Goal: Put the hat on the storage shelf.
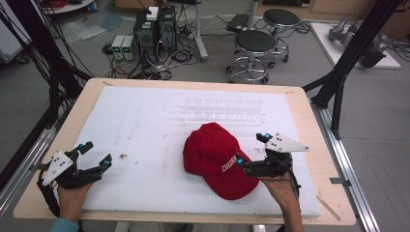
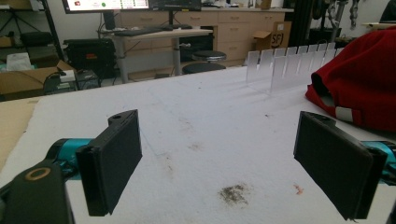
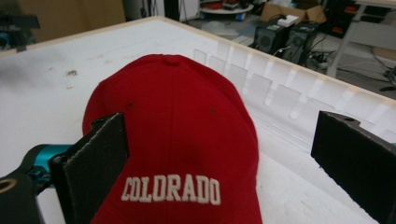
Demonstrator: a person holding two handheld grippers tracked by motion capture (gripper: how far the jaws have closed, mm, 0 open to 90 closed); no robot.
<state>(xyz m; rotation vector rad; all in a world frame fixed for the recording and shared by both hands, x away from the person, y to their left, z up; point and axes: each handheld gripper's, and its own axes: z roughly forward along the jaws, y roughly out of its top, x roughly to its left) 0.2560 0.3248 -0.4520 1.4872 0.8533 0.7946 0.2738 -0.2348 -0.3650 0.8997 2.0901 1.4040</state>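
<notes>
A red cap (image 1: 215,157) with white "COLORADO" lettering lies on the white foam mat (image 1: 145,125), brim toward the near edge. My right gripper (image 1: 252,149) hovers open at the cap's right side. In the right gripper view the cap (image 3: 177,135) lies between and beyond the two spread jaws, right gripper (image 3: 229,163) holding nothing. My left gripper (image 1: 95,154) rests open at the mat's near left corner, far from the cap. In the left gripper view its jaws stand wide, left gripper (image 2: 219,158) over bare mat, and the cap (image 2: 359,88) shows at the far right.
A clear plastic divider rack (image 1: 223,110) stands behind the cap (image 2: 289,63) (image 3: 275,88). The mat carries small dirt stains (image 2: 233,192). The wooden table edge (image 1: 319,140) rims the mat. Stools (image 1: 254,50), computers (image 1: 154,29) and cables fill the floor beyond.
</notes>
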